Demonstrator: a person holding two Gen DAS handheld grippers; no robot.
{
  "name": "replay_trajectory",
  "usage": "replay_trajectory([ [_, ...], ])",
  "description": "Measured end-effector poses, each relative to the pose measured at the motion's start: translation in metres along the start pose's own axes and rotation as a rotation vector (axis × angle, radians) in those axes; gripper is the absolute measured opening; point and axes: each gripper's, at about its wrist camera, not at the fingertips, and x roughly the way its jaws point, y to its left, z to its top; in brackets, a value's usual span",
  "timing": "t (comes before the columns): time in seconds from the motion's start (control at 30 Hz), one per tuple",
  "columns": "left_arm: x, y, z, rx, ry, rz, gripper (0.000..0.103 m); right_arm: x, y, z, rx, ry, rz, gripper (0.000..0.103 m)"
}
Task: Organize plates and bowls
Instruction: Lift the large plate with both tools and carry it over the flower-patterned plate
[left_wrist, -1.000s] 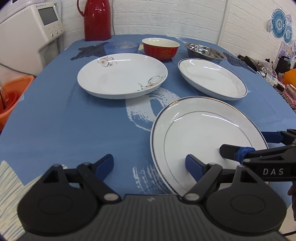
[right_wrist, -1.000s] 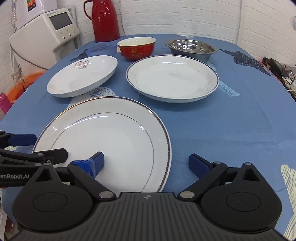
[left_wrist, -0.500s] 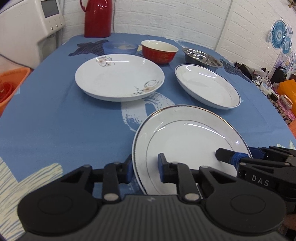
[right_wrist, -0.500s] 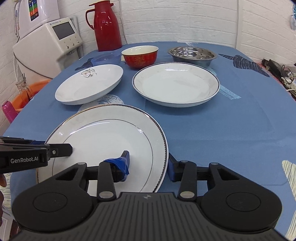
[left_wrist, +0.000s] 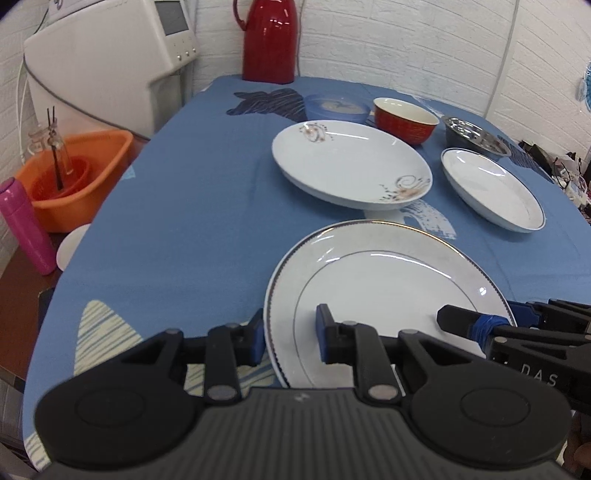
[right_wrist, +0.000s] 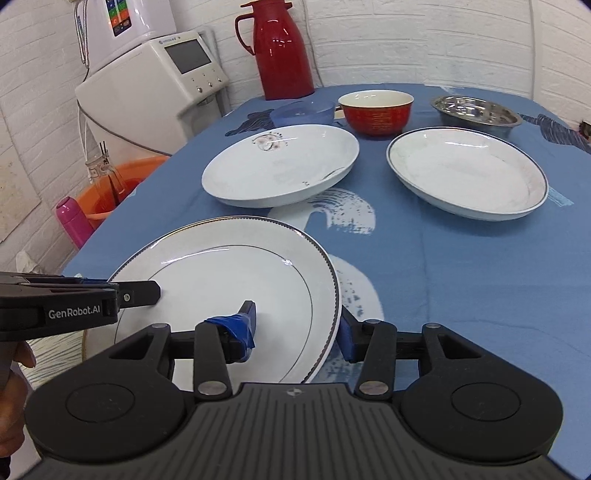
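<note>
Item: gold-rimmed flat plate (left_wrist: 384, 295), white, thin inner ring, at the near edge of the blue tablecloth (left_wrist: 192, 192); its near side looks raised off the cloth, though contact beneath cannot be confirmed. Left gripper (left_wrist: 290, 338): fingers drawn close on the plate's left rim, one blue pad (left_wrist: 256, 339) outside the edge, the other on the plate's face, pinching it. Right gripper (right_wrist: 297, 326): likewise clamped on the plate's right rim, the taped blue pad (right_wrist: 240, 325) on the face, the other pad under the outer edge. Each gripper shows in the other's camera, reaching in from the opposite side of the plate. A hand (right_wrist: 14, 373) shows partly at the left edge of the right wrist view, on the left gripper's handle. Beyond the plate, to the left: floral deep plate (left_wrist: 351, 164), white, brown motifs on the rim. Beyond the plate, to the right: blue-rimmed deep plate (left_wrist: 491, 188), apart from the floral one. Further beyond the plate, in a row from left to right: blue bowl (left_wrist: 338, 107), red bowl (left_wrist: 404, 120) with cream inside, steel bowl (left_wrist: 476, 134). Beyond those, at the far table edge by the brick wall: red thermos jug (left_wrist: 269, 40). Left of the plate, off the table: white appliance (left_wrist: 110, 62) with a screen, orange basin (left_wrist: 74, 173) holding a glass jar, pink bottle (left_wrist: 27, 225) upright near the basin.
</note>
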Motion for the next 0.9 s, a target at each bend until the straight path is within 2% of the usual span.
replay_trajectory([
  [0.13, 0.000, 0.007, 0.003, -0.007, -0.020, 0.018, 0.017, 0.000, 0.009, 0.006, -0.024, -0.009, 0.010, 0.032],
  [0.2, 0.002, 0.006, 0.004, 0.002, -0.034, 0.015, 0.017, 0.003, 0.012, 0.007, -0.067, -0.023, -0.014, 0.032],
  [0.3, 0.009, 0.002, 0.004, 0.006, -0.027, 0.020, 0.019, 0.011, 0.005, 0.005, -0.053, 0.008, -0.019, 0.033],
  [0.4, 0.012, 0.006, -0.001, 0.004, -0.027, -0.006, 0.022, 0.009, 0.006, 0.002, -0.092, 0.000, -0.013, 0.033],
  [0.47, 0.012, 0.007, 0.001, 0.002, -0.020, -0.017, 0.033, 0.009, 0.003, 0.005, -0.084, 0.007, 0.002, 0.033],
  [0.53, 0.007, 0.011, 0.004, -0.003, -0.038, -0.012, 0.055, 0.005, -0.005, 0.012, -0.053, 0.015, 0.036, 0.031],
  [0.6, -0.002, 0.020, 0.010, -0.014, -0.074, -0.013, 0.055, -0.007, -0.014, 0.023, -0.030, -0.046, 0.012, 0.032],
  [0.7, -0.002, 0.031, 0.034, -0.044, -0.080, -0.044, 0.055, -0.014, -0.020, 0.054, -0.055, -0.118, -0.015, 0.033],
  [0.8, 0.018, 0.031, 0.072, -0.055, -0.064, -0.050, 0.055, 0.010, -0.017, 0.096, -0.120, -0.103, -0.038, 0.034],
  [0.9, 0.048, 0.027, 0.106, -0.045, -0.026, -0.062, 0.055, 0.052, -0.013, 0.131, -0.186, -0.037, -0.099, 0.035],
])
